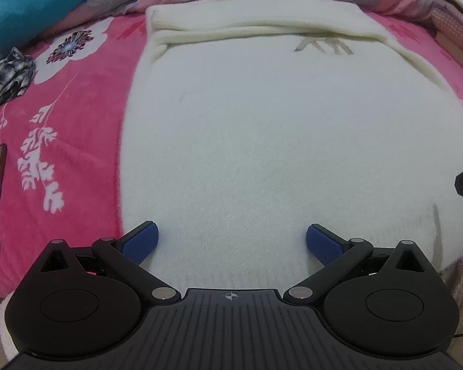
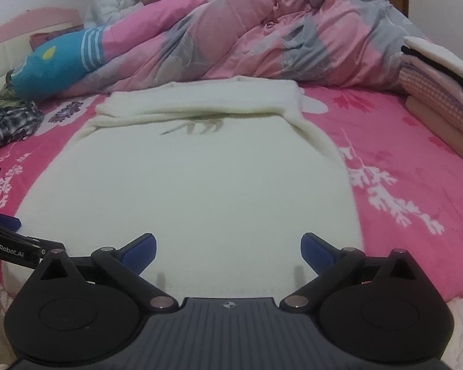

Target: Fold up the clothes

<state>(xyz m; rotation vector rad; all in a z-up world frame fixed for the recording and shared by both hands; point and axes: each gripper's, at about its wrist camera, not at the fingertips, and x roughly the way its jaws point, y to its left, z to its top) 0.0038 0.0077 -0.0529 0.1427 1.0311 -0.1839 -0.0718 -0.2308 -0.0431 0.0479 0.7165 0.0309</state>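
Cream fuzzy sweater (image 1: 262, 141) lies flat, its far edge folded over.

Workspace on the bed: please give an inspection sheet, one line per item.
Surface: pink flowered bedspread.
Job's things: cream sweater lying flat, far end folded over.
Clutter: plaid cloth, blue pillow, folded stack, pink quilt.
Tongs: left tongs and right tongs both open, nothing between them, above the sweater's near edge.
Cables: nothing seen.
Surroundings: person in white sitting beyond the quilt.
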